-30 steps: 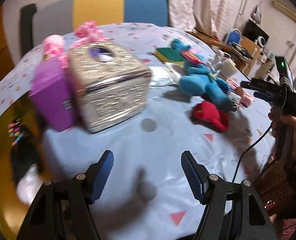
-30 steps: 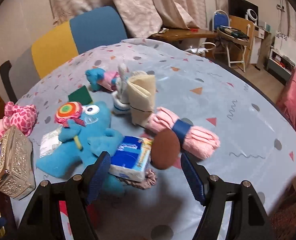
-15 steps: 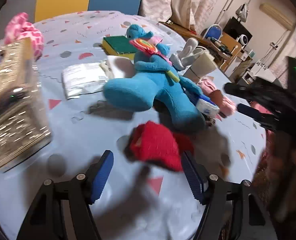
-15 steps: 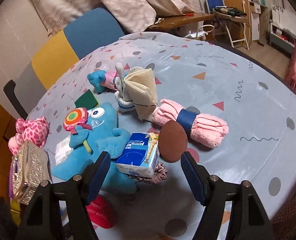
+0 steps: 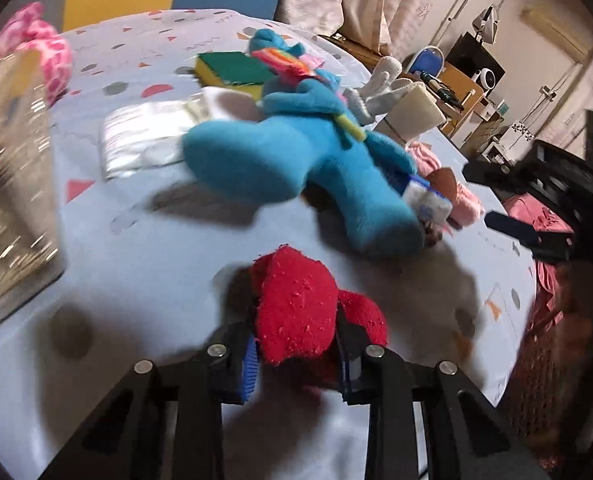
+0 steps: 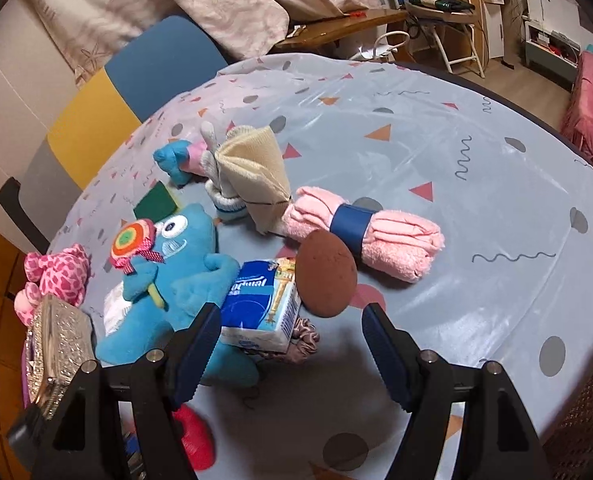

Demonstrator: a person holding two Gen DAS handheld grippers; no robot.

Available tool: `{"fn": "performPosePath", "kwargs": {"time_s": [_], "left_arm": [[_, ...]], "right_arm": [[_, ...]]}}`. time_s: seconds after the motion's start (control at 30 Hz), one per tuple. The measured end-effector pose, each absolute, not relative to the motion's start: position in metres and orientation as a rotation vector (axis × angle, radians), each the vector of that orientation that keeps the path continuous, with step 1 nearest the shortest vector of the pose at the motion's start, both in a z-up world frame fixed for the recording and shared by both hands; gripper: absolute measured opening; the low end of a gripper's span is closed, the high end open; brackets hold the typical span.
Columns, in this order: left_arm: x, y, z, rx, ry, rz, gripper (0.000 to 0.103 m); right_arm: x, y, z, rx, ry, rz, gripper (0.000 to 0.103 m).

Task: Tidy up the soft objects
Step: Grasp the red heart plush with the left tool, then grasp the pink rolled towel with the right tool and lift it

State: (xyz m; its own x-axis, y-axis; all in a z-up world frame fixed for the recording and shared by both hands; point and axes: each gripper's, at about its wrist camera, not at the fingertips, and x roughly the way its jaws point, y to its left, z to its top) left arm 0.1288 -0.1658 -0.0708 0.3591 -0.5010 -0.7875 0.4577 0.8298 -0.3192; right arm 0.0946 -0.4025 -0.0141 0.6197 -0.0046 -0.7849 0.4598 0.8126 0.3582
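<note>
The left gripper pinches a red fuzzy sock between its two blue pads. The sock bulges up between the fingers, and a part of it hangs out on the right side. It is at the near edge of the desk, which has a light blue cloth with triangles and dots; I cannot tell if the sock is lifted from the cloth.

Behind the sock lies a blue plush monster on its back. Further back there is a green and yellow sponge, and a flat white packet lies left of the monster. A shiny gold box stands at the left edge, with a pink spotted plush behind it.

The right gripper is spread wide and holds nothing. It hovers over the desk, just in front of a blue tissue pack and a brown oval pad that leans beside it. A brownish scrunchie peeks out under the tissue pack. A rolled pink towel with a blue band lies behind the pad, and a folded beige cloth touches its left end. In this view the red sock is seen low on the left, partly hidden by the gripper body.
</note>
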Motion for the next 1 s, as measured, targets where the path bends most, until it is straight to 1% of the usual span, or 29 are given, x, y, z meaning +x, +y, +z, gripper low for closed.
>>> {"fn": "performPosePath", "kwargs": {"time_s": [0.17,0.3,0.4,0.5,0.53,0.73,1.0], "left_arm": [[0.101,-0.129,-0.069,-0.026,1.009,-0.606,0.030],[0.080,-0.102,-0.063,0.010,0.983,-0.616,0.030],[0.072,-0.080,-0.066,0.006,0.993,-0.603,0.030],[0.069,-0.065,-0.069,-0.030,0.993,-0.598,0.030],[0.067,-0.064,-0.068,-0.029,0.989,-0.595,0.030],[0.064,-0.061,-0.070,-0.041,0.988,-0.593,0.031],[0.063,-0.057,-0.071,-0.061,0.991,-0.592,0.031]], "right_arm": [[0.094,-0.400,-0.014,0.543,0.898,-0.283,0.074],[0.091,-0.423,0.011,0.535,0.850,-0.329,0.074],[0.105,-0.442,0.024,0.433,0.852,-0.363,0.073],[0.135,-0.458,0.012,0.321,0.959,-0.401,0.060],[0.147,-0.463,0.002,0.290,1.005,-0.411,0.053],[0.186,-0.469,-0.035,0.291,1.136,-0.312,0.052],[0.188,-0.466,-0.039,0.266,1.174,-0.191,0.053]]}}
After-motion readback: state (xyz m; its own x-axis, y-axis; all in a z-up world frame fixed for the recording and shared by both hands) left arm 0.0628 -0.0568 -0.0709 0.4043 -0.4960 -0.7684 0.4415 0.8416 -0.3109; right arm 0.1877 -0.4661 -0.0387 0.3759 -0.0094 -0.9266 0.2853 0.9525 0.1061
